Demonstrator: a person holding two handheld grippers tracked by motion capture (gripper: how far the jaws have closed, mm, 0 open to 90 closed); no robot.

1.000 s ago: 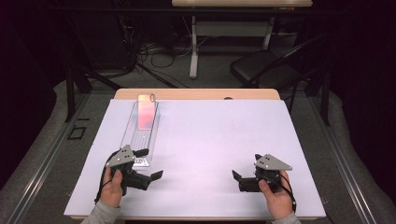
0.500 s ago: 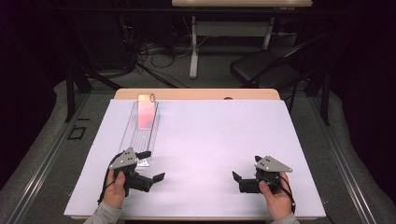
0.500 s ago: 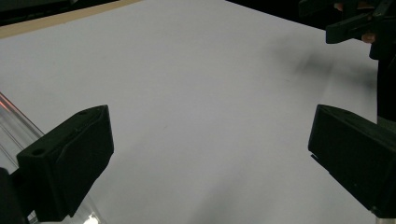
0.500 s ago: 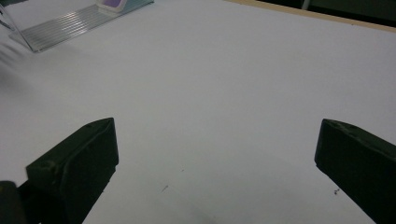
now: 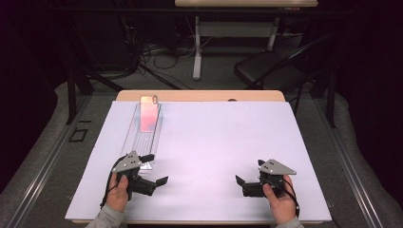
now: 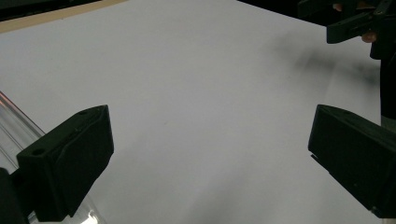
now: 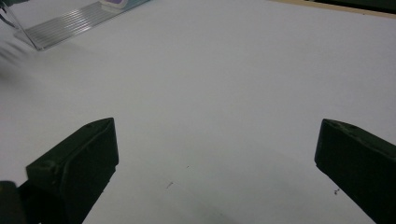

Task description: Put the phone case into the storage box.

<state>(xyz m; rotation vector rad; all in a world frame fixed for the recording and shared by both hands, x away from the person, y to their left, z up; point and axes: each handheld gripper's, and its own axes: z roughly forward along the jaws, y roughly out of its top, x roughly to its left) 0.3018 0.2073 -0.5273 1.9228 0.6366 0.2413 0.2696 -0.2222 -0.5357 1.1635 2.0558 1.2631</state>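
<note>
Looking down from the high view, two black claws, left claw and right claw, gaped wide and empty on the white tabletop, one long clear ridged plastic tray just beyond the left.

Left claw view: the tray's corner was cut off behind a jaw.

Right claw view: the tray's near end lay well apart.

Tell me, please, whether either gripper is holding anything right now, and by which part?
Nothing is held. The left gripper and the right gripper both have their jaws wide apart over the bare white table cover; the clear tray lies untouched.

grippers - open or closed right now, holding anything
Left gripper: open, holding nothing.
Right gripper: open, holding nothing.
</note>
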